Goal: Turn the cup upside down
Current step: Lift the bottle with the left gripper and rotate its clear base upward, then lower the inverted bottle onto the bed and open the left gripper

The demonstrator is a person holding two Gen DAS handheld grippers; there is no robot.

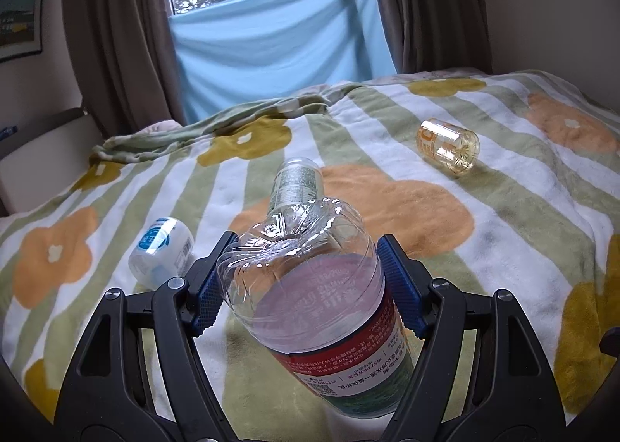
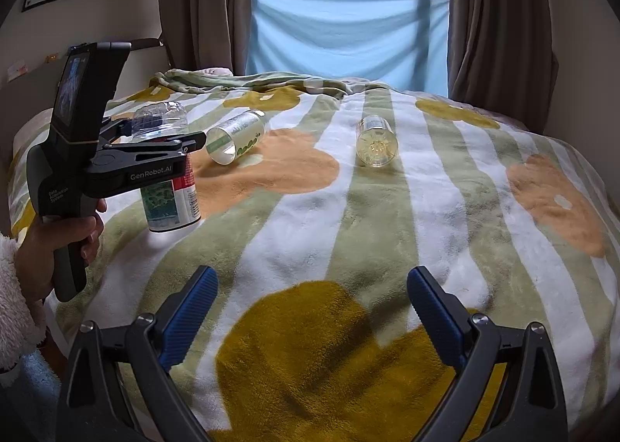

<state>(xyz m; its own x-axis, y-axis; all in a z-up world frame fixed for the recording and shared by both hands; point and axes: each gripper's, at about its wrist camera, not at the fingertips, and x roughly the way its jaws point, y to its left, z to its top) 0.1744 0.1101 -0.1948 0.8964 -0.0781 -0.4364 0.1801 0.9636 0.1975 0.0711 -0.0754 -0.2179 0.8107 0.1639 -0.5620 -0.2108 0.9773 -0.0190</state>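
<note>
**Left wrist view: clear cup clamped base-up**

Left wrist view: left gripper (image 1: 302, 279) clenched on the clear cup (image 1: 321, 302), ribbed blue pads (image 1: 399, 287) pressed to its thin, crinkled plastic wall. Moulded base uppermost, red-and-green label below, open end near the fleecy striped blanket (image 1: 503, 233) with its orange and mustard flowers. Beyond, lying on their sides: a white cup (image 1: 161, 252), a clear cup with a printed label (image 1: 296, 186), an amber cup (image 1: 447, 145). Seen from the right wrist, a hand (image 2: 58, 244) in a fluffy white sleeve (image 2: 15, 298) wrapped round the black handle, held level. Right gripper (image 2: 312, 310) released, fingers spread wide, empty above the blanket.
</note>
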